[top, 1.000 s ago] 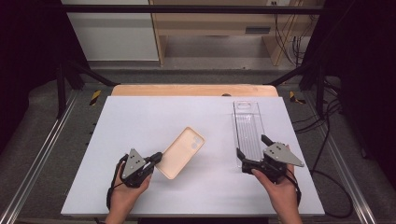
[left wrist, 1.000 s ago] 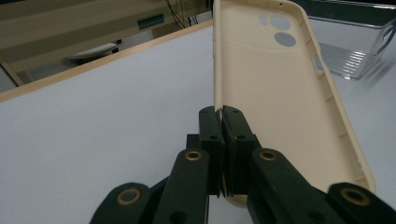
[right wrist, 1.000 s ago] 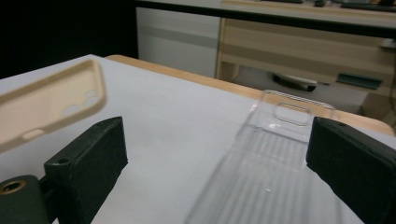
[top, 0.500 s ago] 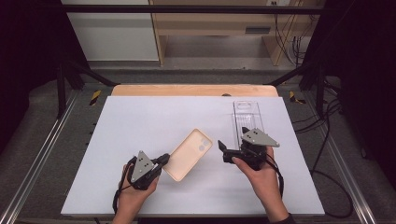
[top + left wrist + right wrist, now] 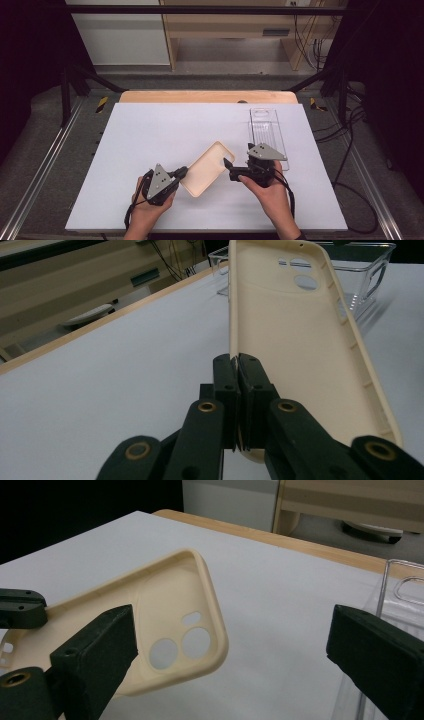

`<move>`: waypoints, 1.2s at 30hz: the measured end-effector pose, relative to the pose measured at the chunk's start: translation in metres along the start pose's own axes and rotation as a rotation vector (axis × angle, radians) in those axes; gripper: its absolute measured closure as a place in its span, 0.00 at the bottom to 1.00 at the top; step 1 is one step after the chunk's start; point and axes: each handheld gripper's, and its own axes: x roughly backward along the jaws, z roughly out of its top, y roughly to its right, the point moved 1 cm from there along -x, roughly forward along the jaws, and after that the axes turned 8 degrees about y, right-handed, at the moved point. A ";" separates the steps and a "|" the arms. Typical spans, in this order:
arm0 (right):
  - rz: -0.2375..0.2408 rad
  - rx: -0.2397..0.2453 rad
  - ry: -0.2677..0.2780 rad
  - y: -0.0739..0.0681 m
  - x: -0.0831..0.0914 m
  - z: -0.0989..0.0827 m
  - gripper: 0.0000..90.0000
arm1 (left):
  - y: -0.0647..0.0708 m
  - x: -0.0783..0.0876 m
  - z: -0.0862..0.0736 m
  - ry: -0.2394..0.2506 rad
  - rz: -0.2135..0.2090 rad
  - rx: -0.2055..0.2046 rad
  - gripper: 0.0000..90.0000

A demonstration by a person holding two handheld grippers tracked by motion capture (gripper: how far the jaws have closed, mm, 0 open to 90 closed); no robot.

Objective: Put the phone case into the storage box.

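A cream phone case (image 5: 207, 168) lies slanted in the middle of the white table (image 5: 150, 135), its camera cutouts at the far end. My left gripper (image 5: 181, 173) is shut on the near rim of this cream case (image 5: 290, 355), pads (image 5: 250, 375) pinching the edge. My right gripper (image 5: 229, 169) points left at the case's right side with its jaws wide open. In the right gripper view the cream case (image 5: 170, 610) lies ahead between the spread fingers (image 5: 95, 655), apart from them. A clear phone case (image 5: 267, 131) lies flat behind the right hand.
The clear case (image 5: 400, 595) sits close on the right of my right gripper. The table's wooden far edge (image 5: 207, 96) borders the white surface. Metal frame rails (image 5: 40, 165) run along both sides, and cables (image 5: 350, 150) hang off the right.
My right gripper has moved left, from the clear case's near end to the cream case's right side. The left gripper and the cream case have shifted slightly right.
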 end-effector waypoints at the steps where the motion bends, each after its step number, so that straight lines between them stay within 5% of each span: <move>1: 0.005 -0.004 -0.002 -0.001 0.000 -0.001 0.07 | 0.000 0.000 0.000 -0.001 0.000 -0.001 0.98; 15: 0.051 -0.051 -0.025 0.000 -0.003 -0.008 0.17 | 0.001 0.002 0.001 0.009 0.005 -0.010 0.98; 22: 0.112 -0.129 -0.028 0.003 -0.004 -0.013 0.35 | 0.003 0.002 0.002 0.010 0.002 -0.020 0.98; 36: 0.158 -0.150 -0.046 0.006 -0.006 -0.019 0.59 | 0.005 0.002 0.002 0.021 0.002 -0.025 0.98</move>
